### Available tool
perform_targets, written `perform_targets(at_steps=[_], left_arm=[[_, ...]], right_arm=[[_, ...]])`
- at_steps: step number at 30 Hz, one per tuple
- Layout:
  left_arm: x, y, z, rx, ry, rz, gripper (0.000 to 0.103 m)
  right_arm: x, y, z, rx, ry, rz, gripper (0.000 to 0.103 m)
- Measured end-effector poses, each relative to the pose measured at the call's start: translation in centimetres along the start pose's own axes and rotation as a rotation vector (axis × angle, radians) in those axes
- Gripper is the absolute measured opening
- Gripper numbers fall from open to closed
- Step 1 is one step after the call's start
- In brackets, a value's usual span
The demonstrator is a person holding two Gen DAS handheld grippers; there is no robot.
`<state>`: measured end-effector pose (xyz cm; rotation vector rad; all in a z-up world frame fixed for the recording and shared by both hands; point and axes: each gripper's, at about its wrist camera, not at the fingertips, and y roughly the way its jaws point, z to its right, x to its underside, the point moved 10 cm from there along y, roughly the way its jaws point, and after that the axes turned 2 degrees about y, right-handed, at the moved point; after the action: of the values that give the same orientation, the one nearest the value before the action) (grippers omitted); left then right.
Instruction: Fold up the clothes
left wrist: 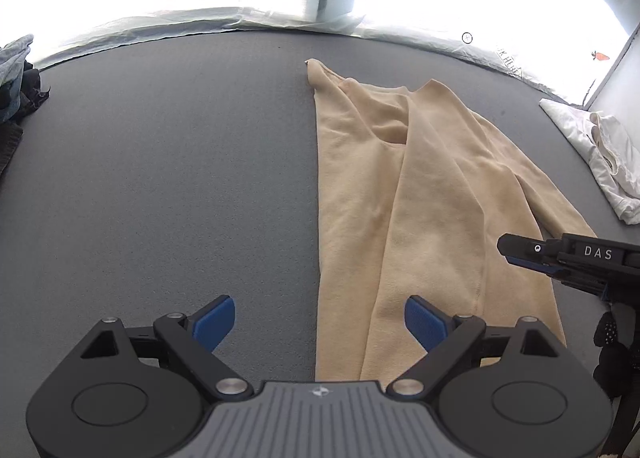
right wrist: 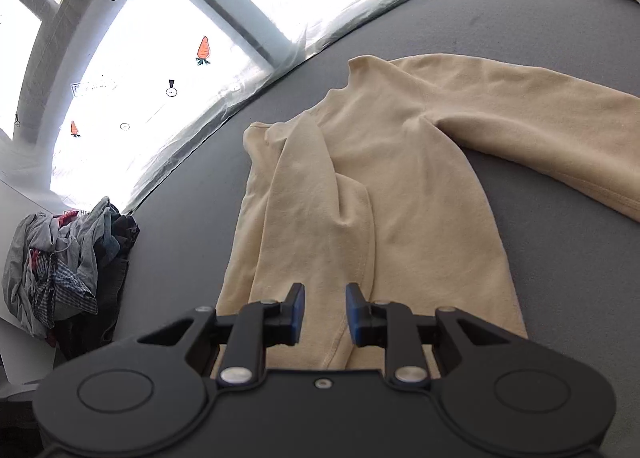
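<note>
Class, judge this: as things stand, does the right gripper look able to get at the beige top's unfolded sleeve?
Probably yes. The right gripper hovers open over the beige top, and the unfolded sleeve lies flat on bare grey mat with nothing across it.

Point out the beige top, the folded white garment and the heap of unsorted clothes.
beige top (right wrist: pixel 420 193), right wrist view, middle of its body.
folded white garment (left wrist: pixel 592 149), left wrist view, its upper layer.
heap of unsorted clothes (right wrist: pixel 68 262), right wrist view, the grey and checked cloth.
</note>
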<state>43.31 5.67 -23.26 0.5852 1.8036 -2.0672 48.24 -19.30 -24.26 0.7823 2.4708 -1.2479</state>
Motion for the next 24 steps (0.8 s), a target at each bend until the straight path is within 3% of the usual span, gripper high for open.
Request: perform_targets(at_steps=[4,7,10,19,22,24], left_arm=[[-3.2,2.2,0.6,0.025,0.012,0.016,0.092],[-5.7,4.2,2.2,0.095,0.020,0.013,0.091],[-8.1,6.1,3.7,0.165,0.029,0.009,0.082],[-15.4,11.6,8.3,0.371,0.056,-0.002,0.065],[-16.1,13.7,9.1,0.374,0.086,-0.021,0.060],[-16.3,14.8,9.3,0.375,0.091,-0.037,0.050]], right_arm=[[-3.1,1.8,1.6,0.047,0.000,0.036,0.023],[-5.4,3.8,2.5,0.066,-0.017,0.036,0.023],[-6.9,5.5,2.8,0.077,-0.037,0.008,0.023],[-6.7,7.4,2.0,0.026,-0.065,-0.074,0.023],[-6.3,7.4,1.6,0.006,-0.050,-0.100,0.024],[-6.1,7.5,1.3,0.009,-0.076,-0.109,0.023]])
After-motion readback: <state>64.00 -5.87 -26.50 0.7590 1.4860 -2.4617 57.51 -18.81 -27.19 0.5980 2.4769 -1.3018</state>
